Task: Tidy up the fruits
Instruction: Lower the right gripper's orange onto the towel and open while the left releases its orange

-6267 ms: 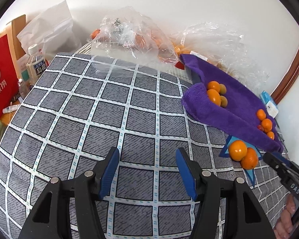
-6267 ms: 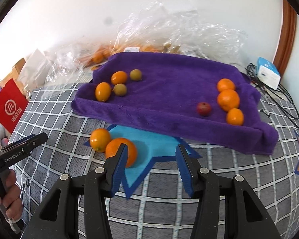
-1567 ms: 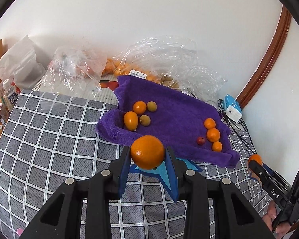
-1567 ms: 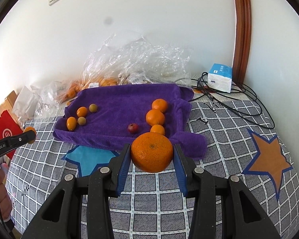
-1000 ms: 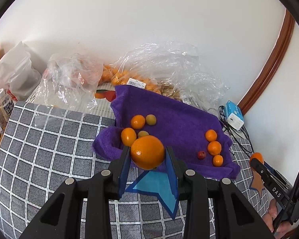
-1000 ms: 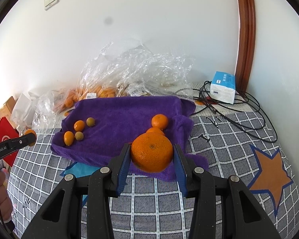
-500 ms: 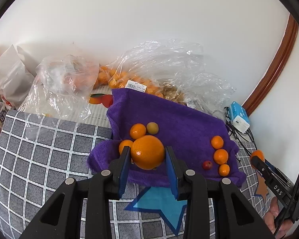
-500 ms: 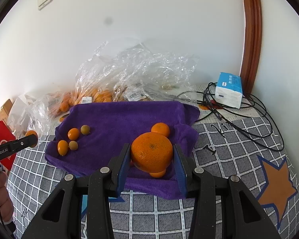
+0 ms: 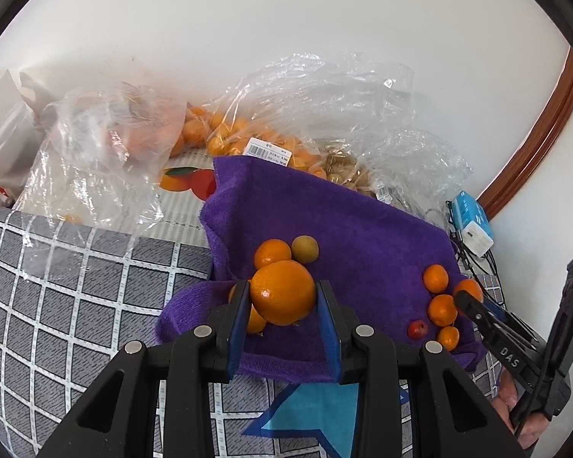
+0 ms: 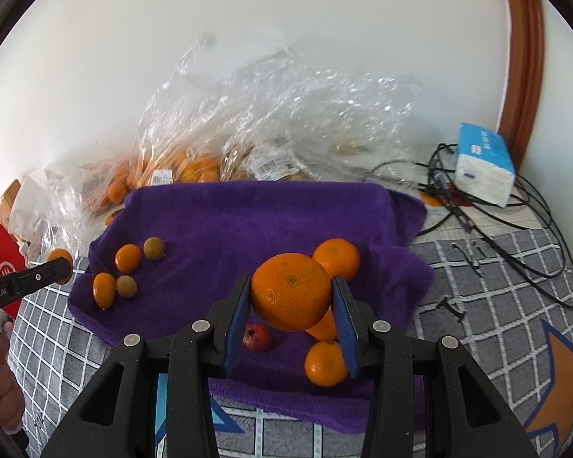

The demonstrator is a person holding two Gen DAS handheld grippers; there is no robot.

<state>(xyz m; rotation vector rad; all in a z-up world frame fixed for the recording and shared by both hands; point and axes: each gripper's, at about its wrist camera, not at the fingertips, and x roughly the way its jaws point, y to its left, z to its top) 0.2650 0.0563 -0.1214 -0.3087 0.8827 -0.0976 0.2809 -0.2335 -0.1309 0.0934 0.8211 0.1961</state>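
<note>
My left gripper (image 9: 282, 303) is shut on an orange (image 9: 282, 292) and holds it above the left end of the purple towel (image 9: 347, 236). Small oranges and a greenish fruit (image 9: 305, 249) lie just beyond it. My right gripper (image 10: 291, 307) is shut on a larger orange (image 10: 290, 292) above the towel's right end (image 10: 248, 221), over an orange group (image 10: 336, 257) and a small red fruit (image 10: 257, 337). The left group (image 10: 128, 257) lies at the towel's far left.
Clear plastic bags of fruit (image 9: 225, 137) lie behind the towel by the wall. A blue-white box (image 10: 483, 168) and black cables (image 10: 515, 221) lie at the right. The checked cloth (image 9: 57, 290) has a blue star (image 9: 317, 412) and an orange star (image 10: 561, 381).
Both grippers closed on the two oranges from the blue star and lifted them. Both have since moved forward over the purple towel, left to its left end, right to its right end.
</note>
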